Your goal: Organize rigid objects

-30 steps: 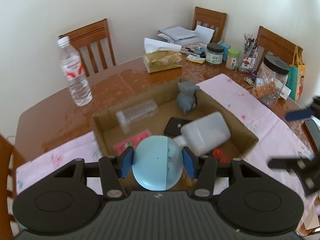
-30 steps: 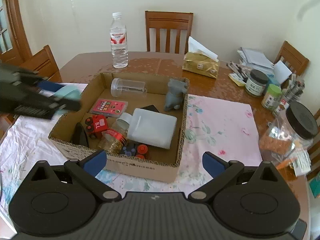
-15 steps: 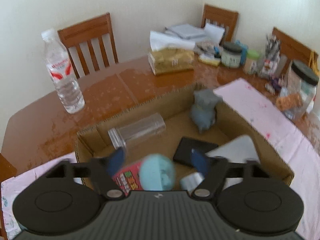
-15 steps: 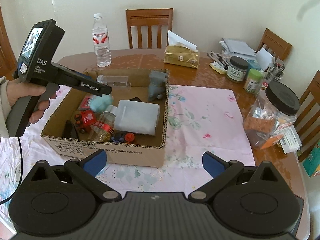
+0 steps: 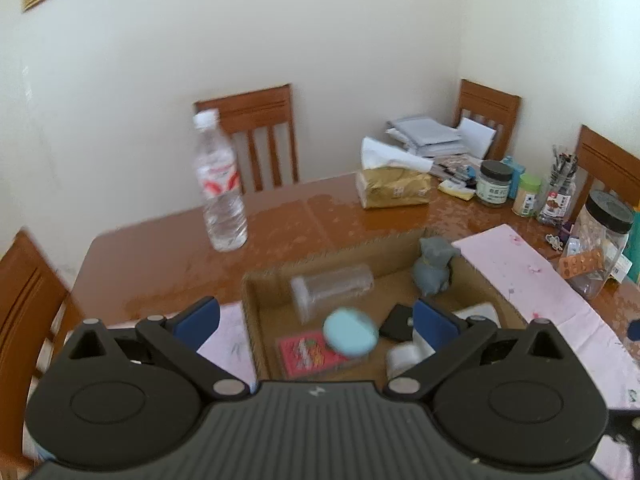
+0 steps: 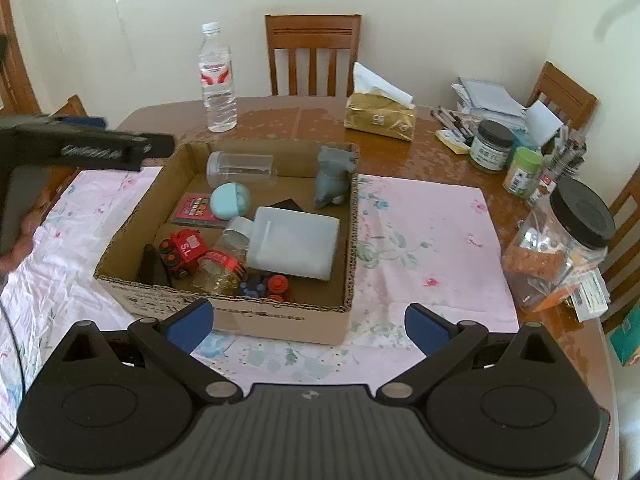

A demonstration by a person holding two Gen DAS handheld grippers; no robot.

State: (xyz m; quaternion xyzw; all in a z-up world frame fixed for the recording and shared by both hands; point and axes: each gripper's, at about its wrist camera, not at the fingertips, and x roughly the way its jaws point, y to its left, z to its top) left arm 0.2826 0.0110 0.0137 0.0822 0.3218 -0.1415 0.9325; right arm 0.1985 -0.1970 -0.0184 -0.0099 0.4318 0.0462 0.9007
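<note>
A cardboard box point(image 6: 280, 312) sits on the pink cloth. In it lie a light-blue round object point(image 6: 230, 201), a clear jar point(image 6: 240, 169), a red card pack point(image 6: 196, 210), a grey figurine point(image 6: 332, 178), a white flask point(image 6: 294, 242), a red toy car point(image 6: 184, 252) and small pieces. The left wrist view shows the blue object point(image 5: 350, 332) blurred in the box point(image 5: 256, 344) beside the clear jar point(image 5: 332, 288). My left gripper point(image 5: 316, 324) is open and empty above the box's near left side; it also shows in the right wrist view point(image 6: 80, 144). My right gripper point(image 6: 306, 326) is open and empty, in front of the box.
A water bottle point(image 6: 217, 80), a gold tissue pack point(image 6: 380, 118), small jars point(image 6: 490, 150), papers point(image 6: 488, 98) and a large black-lidded jar point(image 6: 560, 252) stand on the wooden table point(image 6: 400, 156). Chairs point(image 6: 314, 54) surround it.
My left gripper opened and let go of the light-blue object, which now lies in the box. The left gripper has pulled up and back to the left. The right gripper stayed open.
</note>
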